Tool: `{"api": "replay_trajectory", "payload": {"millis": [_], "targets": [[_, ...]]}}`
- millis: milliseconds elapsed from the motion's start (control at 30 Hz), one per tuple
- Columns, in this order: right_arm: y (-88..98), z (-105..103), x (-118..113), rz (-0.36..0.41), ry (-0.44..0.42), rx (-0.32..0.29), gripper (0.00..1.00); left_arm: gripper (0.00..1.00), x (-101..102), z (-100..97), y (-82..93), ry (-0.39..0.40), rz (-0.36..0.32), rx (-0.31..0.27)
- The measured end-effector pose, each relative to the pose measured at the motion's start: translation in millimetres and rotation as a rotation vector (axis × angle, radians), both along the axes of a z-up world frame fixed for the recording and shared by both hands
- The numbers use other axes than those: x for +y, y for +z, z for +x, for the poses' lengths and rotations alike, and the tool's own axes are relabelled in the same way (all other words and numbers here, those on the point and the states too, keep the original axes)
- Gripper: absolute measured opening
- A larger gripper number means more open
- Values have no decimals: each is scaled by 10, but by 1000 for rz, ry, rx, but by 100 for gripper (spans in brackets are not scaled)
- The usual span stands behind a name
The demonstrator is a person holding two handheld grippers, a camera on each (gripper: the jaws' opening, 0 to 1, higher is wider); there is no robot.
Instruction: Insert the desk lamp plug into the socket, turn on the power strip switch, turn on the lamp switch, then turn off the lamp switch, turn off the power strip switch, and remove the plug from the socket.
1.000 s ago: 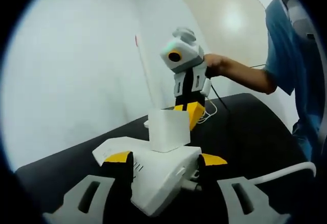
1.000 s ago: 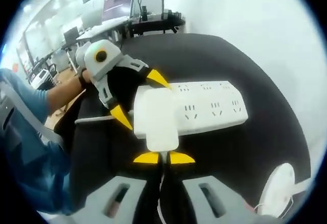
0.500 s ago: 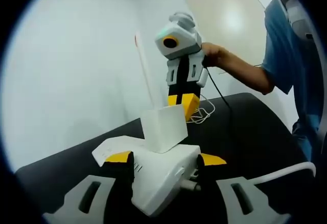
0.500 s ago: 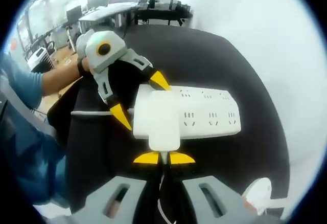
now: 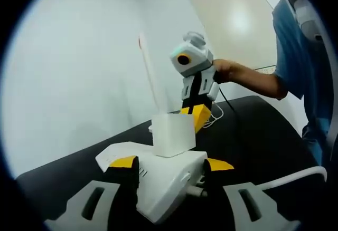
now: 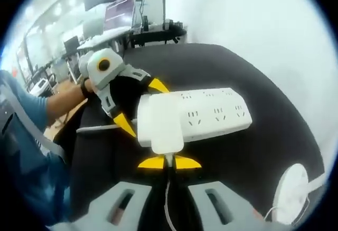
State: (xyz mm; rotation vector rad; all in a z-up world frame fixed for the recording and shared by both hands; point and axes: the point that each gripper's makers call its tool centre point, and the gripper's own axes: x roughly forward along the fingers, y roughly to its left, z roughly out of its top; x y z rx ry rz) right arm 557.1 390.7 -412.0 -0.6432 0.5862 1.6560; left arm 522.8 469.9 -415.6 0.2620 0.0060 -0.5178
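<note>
We see a black table (image 6: 264, 152) across the centre of the right gripper view, with the white power strip (image 6: 216, 116) lying on it right of centre. In the left gripper view the left gripper (image 5: 168, 163) clamps one end of that strip at lower centre, its yellow-tipped jaws pressed against both sides. The boxy white plug (image 6: 159, 124) sits on the strip at its left end. The right gripper (image 6: 169, 162) is clenched just below the plug, on its white cord (image 6: 167, 210). At lower right rests the lamp's round white base (image 6: 291, 194).
</note>
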Motion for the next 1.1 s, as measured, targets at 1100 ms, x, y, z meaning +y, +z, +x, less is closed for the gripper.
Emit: {"api": "replay_trajectory", "payload": {"millis": [1100], "targets": [[26,37,-45,187,-124,18,5,46,-364,-27,89,-7,22,-14]]}}
